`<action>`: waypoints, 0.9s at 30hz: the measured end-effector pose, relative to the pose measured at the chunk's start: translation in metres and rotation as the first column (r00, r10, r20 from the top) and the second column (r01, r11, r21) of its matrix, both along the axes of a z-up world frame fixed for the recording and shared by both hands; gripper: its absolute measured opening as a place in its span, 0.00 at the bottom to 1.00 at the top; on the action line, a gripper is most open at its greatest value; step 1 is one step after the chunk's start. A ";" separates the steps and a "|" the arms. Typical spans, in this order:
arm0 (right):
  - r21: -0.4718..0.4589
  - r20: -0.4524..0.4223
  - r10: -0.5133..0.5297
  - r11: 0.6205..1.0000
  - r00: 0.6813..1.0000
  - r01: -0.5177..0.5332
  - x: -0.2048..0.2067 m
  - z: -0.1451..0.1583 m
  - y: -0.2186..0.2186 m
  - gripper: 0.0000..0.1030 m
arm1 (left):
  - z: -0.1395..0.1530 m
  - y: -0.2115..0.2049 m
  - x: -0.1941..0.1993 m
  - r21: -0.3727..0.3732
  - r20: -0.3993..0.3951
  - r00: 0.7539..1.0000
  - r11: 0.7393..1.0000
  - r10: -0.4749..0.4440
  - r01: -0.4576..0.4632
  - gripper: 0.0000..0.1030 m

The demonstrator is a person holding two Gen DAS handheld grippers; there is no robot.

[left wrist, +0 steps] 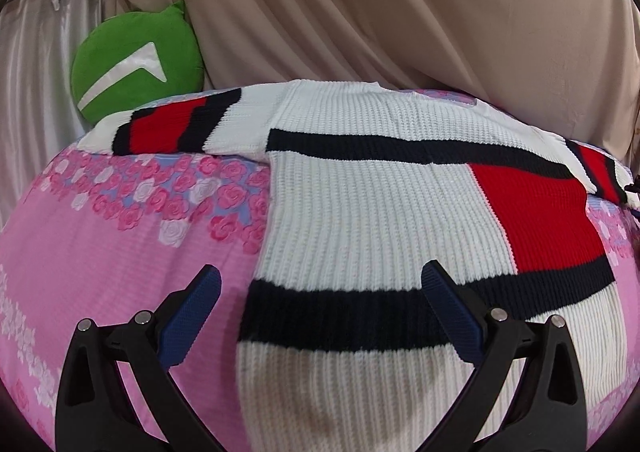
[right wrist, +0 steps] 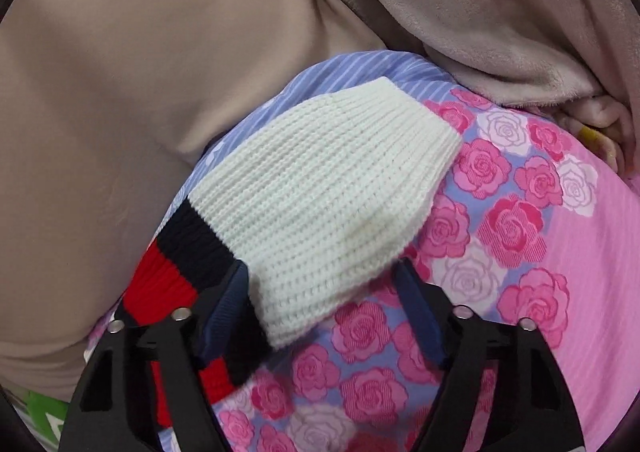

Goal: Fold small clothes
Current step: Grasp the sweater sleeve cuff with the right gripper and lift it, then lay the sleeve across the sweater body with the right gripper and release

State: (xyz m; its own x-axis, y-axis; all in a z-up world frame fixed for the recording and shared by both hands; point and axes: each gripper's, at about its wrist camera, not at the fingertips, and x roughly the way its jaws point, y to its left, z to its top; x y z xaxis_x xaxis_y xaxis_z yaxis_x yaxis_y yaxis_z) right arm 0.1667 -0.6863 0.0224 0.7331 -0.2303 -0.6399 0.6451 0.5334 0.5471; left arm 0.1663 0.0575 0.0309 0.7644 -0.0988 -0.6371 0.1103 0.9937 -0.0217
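Note:
A small white knit sweater (left wrist: 352,196) with black bands and red blocks lies flat on the pink rose-print bedspread (left wrist: 100,252), sleeves spread to both sides. My left gripper (left wrist: 322,280) is open above the sweater's hem, its left finger off the cloth's edge, its right finger over the black band. In the right wrist view, one sleeve (right wrist: 320,180) with a white cuff and black and red bands lies on the bedspread (right wrist: 540,252). My right gripper (right wrist: 320,276) is open, its jaws astride the white part of the sleeve.
A green round cushion (left wrist: 136,60) sits at the back left of the bed. Beige draped fabric (left wrist: 400,4) hangs behind the bed. A beige plush blanket (right wrist: 500,12) lies at the bed's far right edge.

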 end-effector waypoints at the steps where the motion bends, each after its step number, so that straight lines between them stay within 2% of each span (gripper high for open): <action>1: 0.012 0.010 0.013 1.000 1.000 -0.013 0.008 0.005 0.000 0.12 | -0.001 -0.002 0.004 -0.003 -0.006 1.000 1.000 -0.005 0.005 0.95; 3: -0.010 0.054 0.028 1.000 0.998 -0.028 0.020 0.027 0.010 0.11 | 0.000 -0.006 0.011 0.003 -0.005 1.000 1.000 -0.009 0.009 0.95; 6: -0.152 0.163 0.170 0.978 0.972 -0.145 0.049 0.090 0.066 0.10 | 0.005 -0.011 0.018 0.024 0.021 1.000 1.000 -0.010 0.010 0.95; 9: -0.311 0.228 0.421 0.886 0.878 -0.344 0.089 0.157 0.160 0.10 | 0.016 -0.015 0.027 0.026 0.047 0.999 1.000 -0.016 0.015 0.95; 10: -0.363 0.227 0.522 0.828 0.822 -0.426 0.104 0.175 0.203 0.10 | 0.020 -0.016 0.030 0.021 0.053 0.998 1.000 -0.020 0.019 0.95; 12: -0.450 0.189 0.697 0.688 0.692 -0.569 0.130 0.196 0.293 0.10 | 0.028 -0.019 0.038 0.006 0.062 0.998 1.000 -0.026 0.025 0.95; 14: -0.470 0.138 0.807 0.563 0.574 -0.679 0.152 0.193 0.366 0.10 | 0.035 -0.021 0.049 -0.020 0.071 0.997 0.999 -0.036 0.038 0.95; 15: -0.470 0.097 0.855 0.491 0.510 -0.734 0.166 0.183 0.409 0.13 | 0.037 -0.022 0.055 -0.034 0.069 0.997 0.998 -0.045 0.047 0.95; 17: -0.447 0.017 0.901 0.394 0.433 -0.803 0.182 0.154 0.468 0.15 | 0.036 -0.024 0.070 -0.067 0.055 0.997 0.996 -0.055 0.059 0.95; 19: -0.388 -0.066 0.925 0.322 0.375 -0.863 0.198 0.114 0.509 0.17 | 0.031 -0.023 0.089 -0.102 0.018 0.998 0.993 -0.059 0.060 0.95; 21: -0.368 -0.103 0.923 0.311 0.370 -0.877 0.199 0.093 0.513 0.17 | 0.024 -0.020 0.108 -0.133 -0.012 0.999 0.990 -0.049 0.047 0.95; 22: -0.366 -0.102 0.919 0.320 0.380 -0.874 0.195 0.079 0.507 0.17 | 0.020 -0.017 0.118 -0.144 -0.033 0.999 0.989 -0.044 0.038 0.95; 23: -0.365 -0.089 0.912 0.344 0.401 -0.865 0.190 0.080 0.495 0.18 | 0.015 -0.015 0.126 -0.157 -0.049 0.998 0.987 -0.042 0.034 0.95; 25: -0.362 -0.054 0.878 0.427 0.476 -0.829 0.181 0.083 0.467 0.38 | 0.008 -0.010 0.143 -0.176 -0.076 0.996 0.984 -0.037 0.023 0.95; 27: -0.381 -0.043 0.816 0.521 0.577 -0.764 0.166 0.078 0.430 0.47 | 0.004 -0.008 0.157 -0.197 -0.093 0.995 0.980 -0.044 0.025 0.95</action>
